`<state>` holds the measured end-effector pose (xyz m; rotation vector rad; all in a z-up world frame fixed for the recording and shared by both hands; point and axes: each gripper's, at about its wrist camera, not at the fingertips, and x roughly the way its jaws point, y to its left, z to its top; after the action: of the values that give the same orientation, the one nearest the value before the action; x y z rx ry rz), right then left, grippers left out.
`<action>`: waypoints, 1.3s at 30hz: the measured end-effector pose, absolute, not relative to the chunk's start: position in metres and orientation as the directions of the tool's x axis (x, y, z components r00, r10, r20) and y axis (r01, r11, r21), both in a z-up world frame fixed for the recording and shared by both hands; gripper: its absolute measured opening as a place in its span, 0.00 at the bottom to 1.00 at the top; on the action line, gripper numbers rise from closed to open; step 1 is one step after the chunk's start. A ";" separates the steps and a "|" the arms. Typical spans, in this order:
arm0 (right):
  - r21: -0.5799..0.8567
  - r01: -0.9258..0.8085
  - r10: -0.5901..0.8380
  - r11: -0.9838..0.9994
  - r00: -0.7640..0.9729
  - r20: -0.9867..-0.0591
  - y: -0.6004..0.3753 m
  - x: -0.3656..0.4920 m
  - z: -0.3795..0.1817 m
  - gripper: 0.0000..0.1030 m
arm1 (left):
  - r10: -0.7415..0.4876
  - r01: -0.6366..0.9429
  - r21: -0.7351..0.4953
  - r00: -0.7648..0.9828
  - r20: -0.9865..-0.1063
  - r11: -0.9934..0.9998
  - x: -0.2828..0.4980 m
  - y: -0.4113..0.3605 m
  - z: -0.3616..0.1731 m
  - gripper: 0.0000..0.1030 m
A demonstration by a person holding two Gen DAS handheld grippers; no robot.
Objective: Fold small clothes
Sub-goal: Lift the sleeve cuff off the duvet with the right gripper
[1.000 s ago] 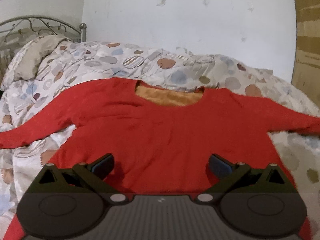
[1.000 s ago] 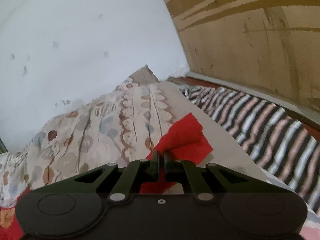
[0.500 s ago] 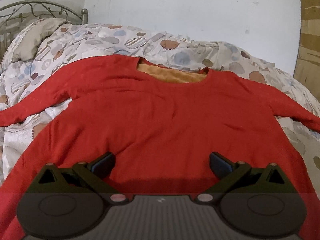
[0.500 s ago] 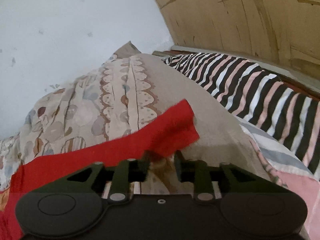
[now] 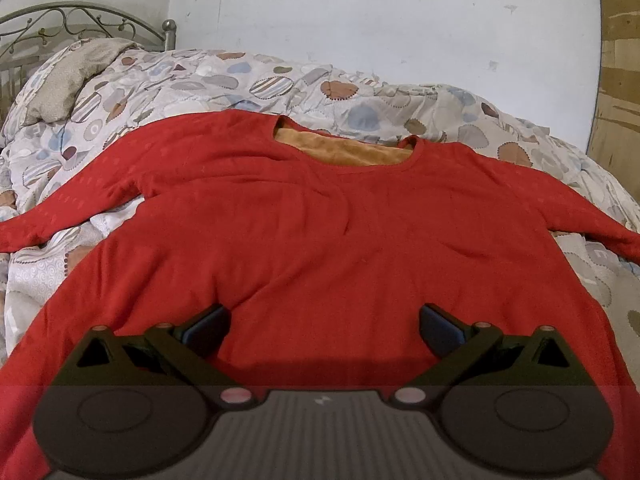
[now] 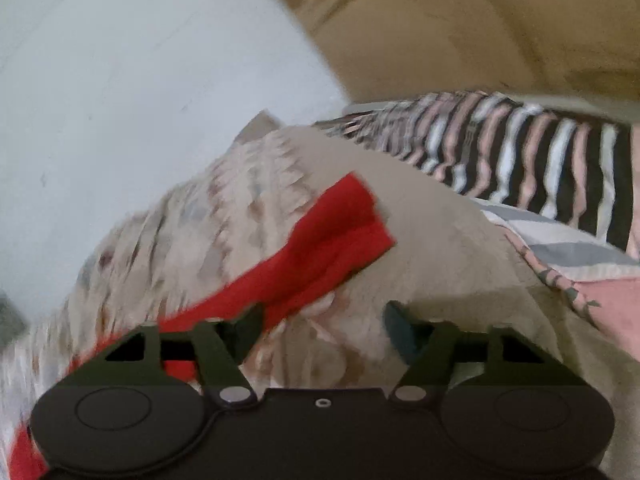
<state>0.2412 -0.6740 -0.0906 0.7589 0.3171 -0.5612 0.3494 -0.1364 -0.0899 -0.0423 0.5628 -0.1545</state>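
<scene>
A red long-sleeved top (image 5: 320, 232) with an orange lining at the neck lies spread flat, front up, on a patterned quilt (image 5: 168, 80). Both sleeves stretch out to the sides. My left gripper (image 5: 322, 330) is open and empty, low over the top's lower middle. In the right wrist view, the top's right sleeve end (image 6: 336, 232) lies on the quilt. My right gripper (image 6: 324, 326) is open and empty, just behind the sleeve, with its left finger over the red cloth. That view is blurred.
A metal bed headboard (image 5: 60, 20) and a grey pillow (image 5: 60, 80) are at the far left. A white wall runs behind the bed. A striped blanket (image 6: 520, 152) and a wooden panel (image 6: 480, 20) lie to the right of the sleeve.
My right gripper has opened and let go of the sleeve end, which now lies on the quilt. My left gripper has moved forward over the top's lower part, still open.
</scene>
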 end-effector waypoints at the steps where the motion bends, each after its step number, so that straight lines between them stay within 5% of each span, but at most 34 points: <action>1: 0.584 0.589 -0.376 0.559 0.808 -0.455 -0.679 0.242 -0.093 0.55 | -0.157 0.134 -0.082 0.834 -0.528 0.988 0.349 -0.137 -0.090 1.00; 7: 0.674 0.604 -0.455 0.426 0.787 -0.418 -0.700 0.255 -0.108 0.41 | -0.161 0.135 -0.088 0.835 -0.527 0.987 0.349 -0.136 -0.090 1.00; 9: 0.655 0.618 -0.465 0.435 0.777 -0.424 -0.699 0.264 -0.106 0.10 | -0.161 0.135 -0.089 0.833 -0.529 0.987 0.349 -0.136 -0.090 0.99; 18: 0.600 0.560 -0.449 0.571 0.825 -0.344 -0.682 0.262 -0.050 0.06 | -0.215 0.181 -0.120 0.747 -0.630 0.976 0.366 -0.117 -0.060 1.00; 24: 0.470 0.498 -0.397 0.729 0.866 -0.303 -0.648 0.272 0.004 0.06 | -0.107 0.078 -0.073 0.735 -0.670 0.994 0.375 -0.094 -0.040 1.00; 31: 0.447 0.414 -0.342 0.793 0.909 -0.237 -0.616 0.279 0.041 0.06 | -0.041 0.072 0.020 0.750 -0.661 0.997 0.376 -0.072 -0.030 1.00; 39: 0.423 0.421 -0.339 0.803 0.905 -0.257 -0.604 0.286 0.050 0.06 | -0.082 0.098 -0.012 0.751 -0.655 0.995 0.377 -0.064 -0.029 1.00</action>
<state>0.2858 -0.6044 0.0504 0.4923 0.1723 -0.4090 0.3767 -0.0644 -0.0290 0.0238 0.7141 -0.0986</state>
